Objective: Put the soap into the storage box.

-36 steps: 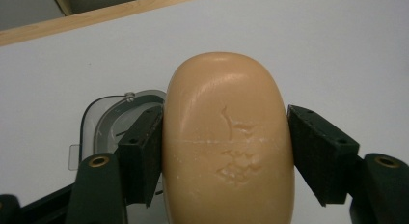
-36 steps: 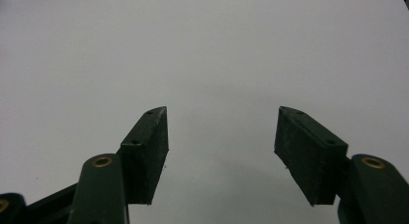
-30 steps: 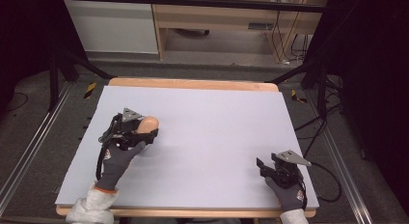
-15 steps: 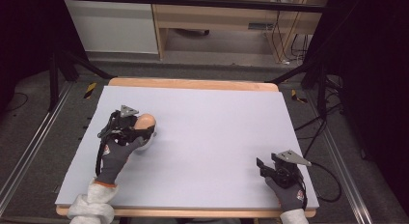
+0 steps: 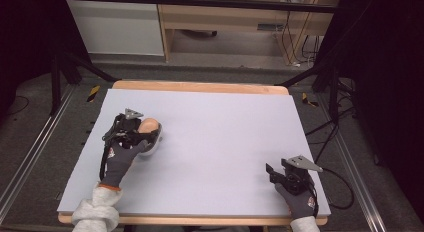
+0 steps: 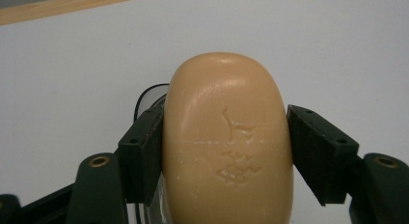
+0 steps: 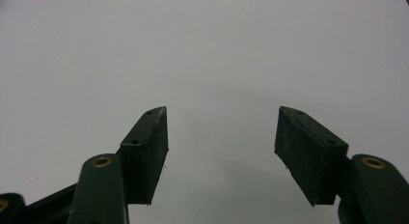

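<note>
Left tool (image 6: 224,151) clenched on soap bar (image 6: 226,142) over clear dish (image 5: 152,144); right tool (image 7: 222,147) released, empty. Risk: slick soap squirting out beside dish under uneven squeeze.

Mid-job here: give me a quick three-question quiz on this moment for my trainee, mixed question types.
1. True or false: the left tool is shut on the tan bar of soap.
2. What lies between the jaws of the right tool? A) a sponge B) nothing, just bare table C) a cup
3. In the high view, near which corner of the white table does the right tool rest?

Key:
1. True: both pads press the soap's sides.
2. B
3. The near right corner, apart from the soap.
</note>
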The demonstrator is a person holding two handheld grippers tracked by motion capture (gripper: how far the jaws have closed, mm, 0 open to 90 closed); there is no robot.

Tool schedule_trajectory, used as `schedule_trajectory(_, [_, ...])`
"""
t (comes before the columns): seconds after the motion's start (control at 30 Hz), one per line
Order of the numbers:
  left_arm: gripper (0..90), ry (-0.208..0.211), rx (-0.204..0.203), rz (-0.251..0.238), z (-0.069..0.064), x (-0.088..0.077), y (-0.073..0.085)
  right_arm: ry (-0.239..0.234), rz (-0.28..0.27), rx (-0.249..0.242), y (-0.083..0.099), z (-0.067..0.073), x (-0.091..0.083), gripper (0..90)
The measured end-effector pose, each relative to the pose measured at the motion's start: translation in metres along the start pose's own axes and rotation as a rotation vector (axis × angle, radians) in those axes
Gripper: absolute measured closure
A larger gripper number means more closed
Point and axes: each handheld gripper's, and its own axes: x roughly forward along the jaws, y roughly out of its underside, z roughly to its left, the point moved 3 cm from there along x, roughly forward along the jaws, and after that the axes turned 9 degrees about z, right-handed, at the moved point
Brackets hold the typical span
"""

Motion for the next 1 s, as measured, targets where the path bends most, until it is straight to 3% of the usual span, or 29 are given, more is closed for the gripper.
schedule_trajectory(0.67, [32.2,-0.010,-0.019,0.030,0.009,0.014,0.010,-0.003,0.003,0.001,0.000,0.001,0.000,36.2])
schedule_trajectory(1.0, [32.2,-0.003,-0.018,0.034,0.007,0.019,0.012,-0.006,0.005,0.002,0.000,0.001,0.001,36.1])
